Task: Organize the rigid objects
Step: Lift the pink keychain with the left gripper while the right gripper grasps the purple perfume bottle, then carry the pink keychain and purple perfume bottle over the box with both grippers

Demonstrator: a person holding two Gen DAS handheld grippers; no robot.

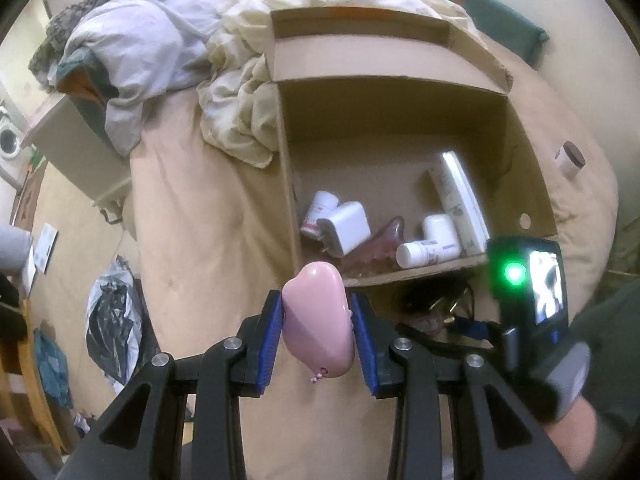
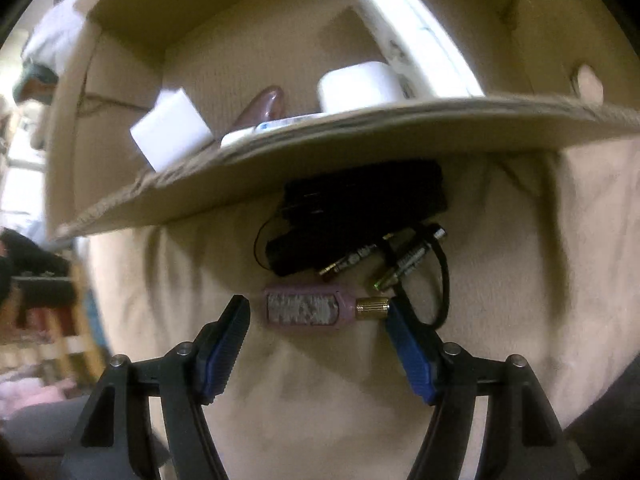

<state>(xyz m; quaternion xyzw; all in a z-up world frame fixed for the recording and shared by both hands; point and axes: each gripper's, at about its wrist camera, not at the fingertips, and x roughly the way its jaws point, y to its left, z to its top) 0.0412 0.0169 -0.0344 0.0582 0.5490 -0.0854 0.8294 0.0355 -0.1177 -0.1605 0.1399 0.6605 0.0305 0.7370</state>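
My left gripper (image 1: 316, 300) is shut on a smooth pink oval case (image 1: 316, 328), held in the air just in front of the near wall of an open cardboard box (image 1: 400, 92) on the bed. My right gripper (image 2: 316, 308) points down at the bedsheet with its jaws apart. A small pink bottle with a gold cap (image 2: 308, 312) lies crosswise between them. The right fingertip (image 2: 394, 312) is at the cap, and a gap shows at the left fingertip (image 2: 240, 306). The box holds a white charger (image 1: 350, 226), white bottles (image 1: 428, 254) and a tall white carton (image 1: 460, 200).
A black case (image 2: 360, 216), two batteries (image 2: 400, 264) and a black cord (image 2: 442, 280) lie against the box's near wall (image 2: 360, 136), just beyond the small bottle. A brown-lidded jar (image 1: 570, 158) stands on the bed right of the box. Crumpled bedding (image 1: 240, 120) lies left of it.
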